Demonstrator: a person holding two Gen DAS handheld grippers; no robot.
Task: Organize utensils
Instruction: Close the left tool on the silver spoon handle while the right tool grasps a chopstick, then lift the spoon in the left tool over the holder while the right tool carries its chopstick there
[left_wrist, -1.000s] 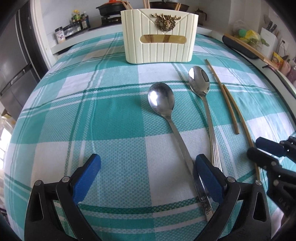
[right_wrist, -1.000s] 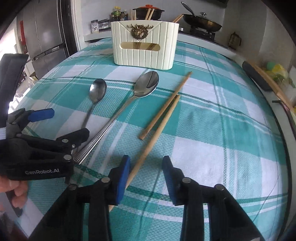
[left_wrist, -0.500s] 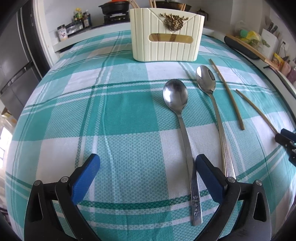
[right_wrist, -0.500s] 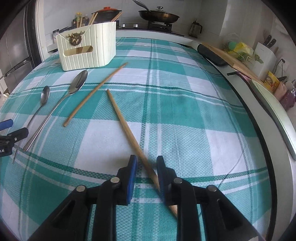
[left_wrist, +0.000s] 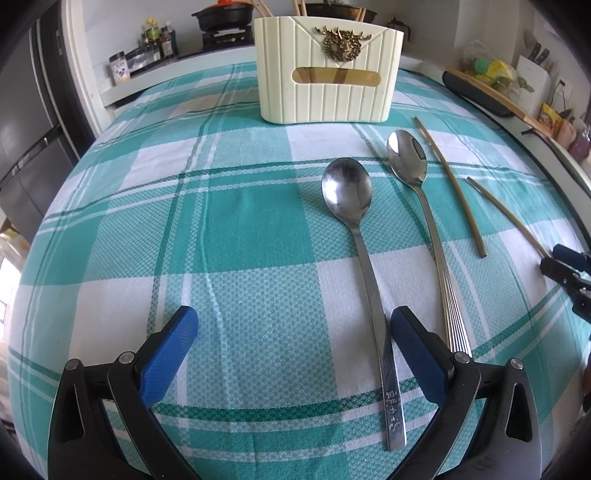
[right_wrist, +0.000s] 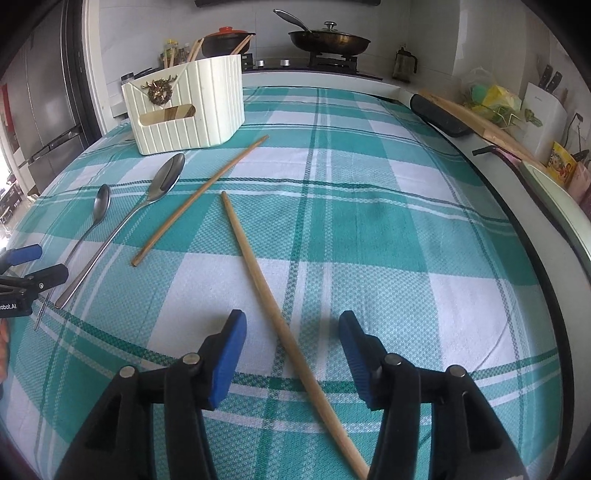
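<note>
A cream utensil holder (left_wrist: 327, 72) stands at the far side of the checked tablecloth and shows in the right wrist view (right_wrist: 184, 107) too. Two steel spoons (left_wrist: 354, 236) (left_wrist: 424, 206) and two wooden chopsticks (left_wrist: 454, 188) (right_wrist: 273, 295) lie flat on the cloth. My left gripper (left_wrist: 291, 350) is open; the short spoon's handle lies by its right finger. My right gripper (right_wrist: 291, 350) is open, with the nearer chopstick lying between its fingers. The other chopstick (right_wrist: 199, 199) lies to the left.
A stove with a pan (right_wrist: 328, 38) and a pot (right_wrist: 225, 38) stands behind the table. A dark tray and cutting board (right_wrist: 443, 114) lie along the right counter. A fridge (right_wrist: 40, 110) is at the left.
My right gripper was shut on the nearer chopstick half a second ago and has now opened; the chopstick lies on the cloth. The left gripper has moved in a little nearer to the short spoon.
</note>
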